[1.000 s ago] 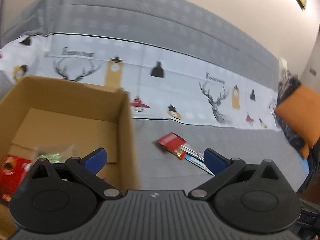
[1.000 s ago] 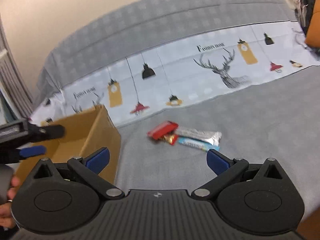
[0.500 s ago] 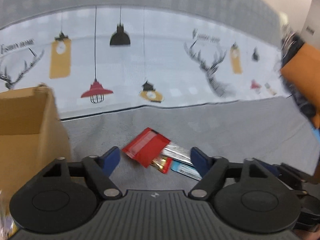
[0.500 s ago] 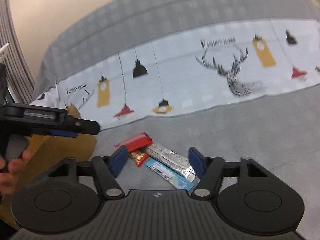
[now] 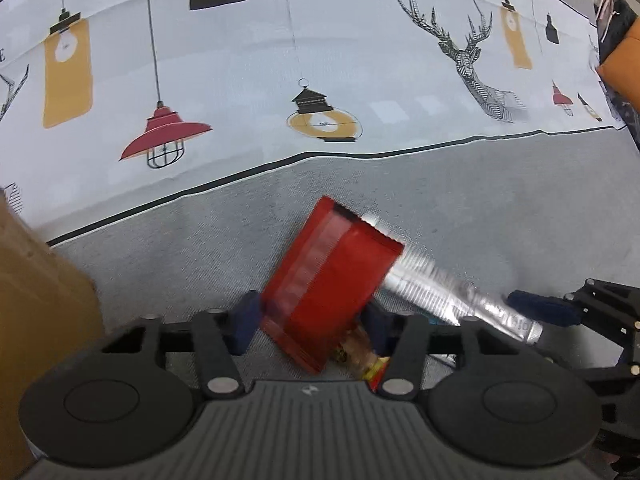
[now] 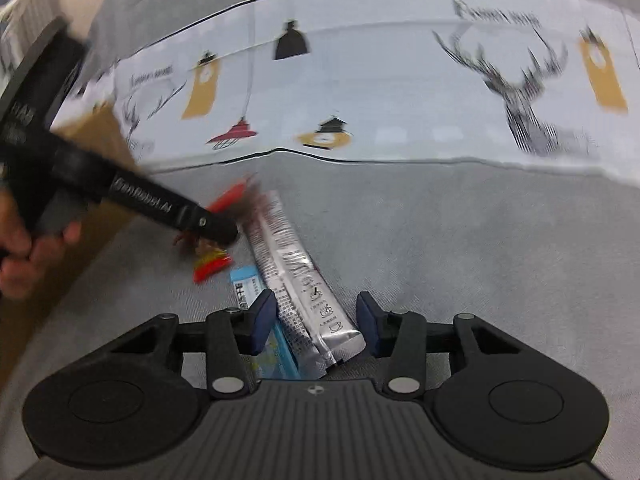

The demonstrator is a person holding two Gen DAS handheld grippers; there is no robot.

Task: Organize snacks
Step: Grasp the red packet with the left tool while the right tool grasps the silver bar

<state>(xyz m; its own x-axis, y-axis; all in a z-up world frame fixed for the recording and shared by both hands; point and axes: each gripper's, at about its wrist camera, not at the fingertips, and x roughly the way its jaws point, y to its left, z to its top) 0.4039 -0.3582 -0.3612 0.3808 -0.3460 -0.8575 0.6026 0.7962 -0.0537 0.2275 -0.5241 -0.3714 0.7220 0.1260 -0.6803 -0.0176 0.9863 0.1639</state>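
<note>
A red snack packet point(image 5: 332, 280) lies on the grey cover, tilted. My left gripper point(image 5: 312, 322) stands around its near end, jaws partly closed with the pads point(image 5: 245, 320) close to its sides; contact is unclear. A small red-yellow candy point(image 5: 366, 362) lies under it. A silver stick pack point(image 6: 298, 276) lies lengthwise between my right gripper's point(image 6: 316, 322) open jaws, beside a blue packet point(image 6: 260, 320). The silver pack also shows in the left wrist view point(image 5: 452, 296).
A cardboard box point(image 5: 36, 312) stands at the left, close to the left gripper. The patterned white sofa cover point(image 5: 280, 80) rises behind the snacks. An orange cushion point(image 5: 624, 68) sits at far right. The left gripper's body point(image 6: 120, 196) crosses the right wrist view.
Both grippers moved down and forward onto the snack pile. Their jaws narrowed: the left around the red packet, the right around the silver stick pack.
</note>
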